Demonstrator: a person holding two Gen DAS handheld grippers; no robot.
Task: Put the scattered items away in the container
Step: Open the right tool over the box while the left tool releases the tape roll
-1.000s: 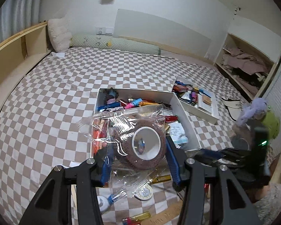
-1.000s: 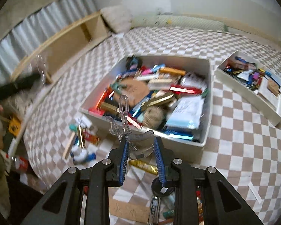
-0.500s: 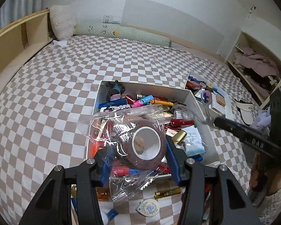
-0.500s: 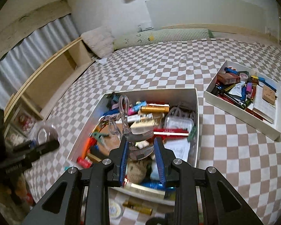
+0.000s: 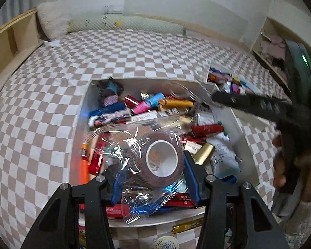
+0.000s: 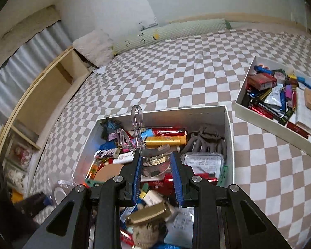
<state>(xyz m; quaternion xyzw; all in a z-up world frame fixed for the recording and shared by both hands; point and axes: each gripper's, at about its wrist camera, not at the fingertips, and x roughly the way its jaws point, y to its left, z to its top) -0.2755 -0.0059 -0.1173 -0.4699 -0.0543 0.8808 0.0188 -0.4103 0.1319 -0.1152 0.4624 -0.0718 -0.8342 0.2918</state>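
Observation:
My left gripper (image 5: 153, 176) is shut on a brown tape roll (image 5: 161, 161) in a crinkled clear wrapper. It hangs low over the near half of the white box (image 5: 80, 124), which is full of lighters, tubes and packets. My right gripper (image 6: 156, 166) is shut on a clear plastic hair clip (image 6: 136, 120), held above the middle of the same white box (image 6: 228, 128). In the left wrist view the right gripper (image 5: 248, 103) reaches in, blurred, from the right, with a hand (image 5: 290, 166) behind it.
A second white tray (image 6: 243, 97) of small items lies on the checked bed cover to the right of the box. A gold lighter (image 5: 186, 226) and a round badge (image 5: 165, 242) lie in front of the box. A wooden shelf (image 6: 41, 95) runs along the left.
Both grippers have moved forward over the white box, each with its item still gripped. The left one has also sunk closer to the contents. The right one has rolled.

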